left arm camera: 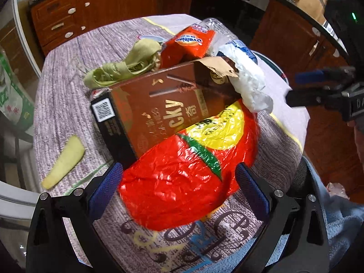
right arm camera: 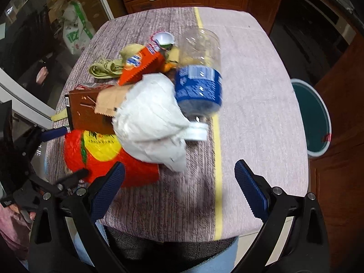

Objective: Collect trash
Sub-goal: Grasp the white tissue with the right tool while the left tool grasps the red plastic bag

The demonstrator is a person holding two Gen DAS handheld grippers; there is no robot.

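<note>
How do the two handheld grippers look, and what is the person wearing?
Both the left gripper and the right gripper have black angular frames with silver bolts and two fingers faced with ribbed blue pads. The right gripper carries a small green light. The person wears light blue clothing.

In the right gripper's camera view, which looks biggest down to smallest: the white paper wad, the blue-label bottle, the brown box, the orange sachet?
1. White paper wad
2. Bottle, close behind; the wad lies nearer the camera, so the order is unsure
3. Brown box, partly covered
4. Orange sachet
</note>
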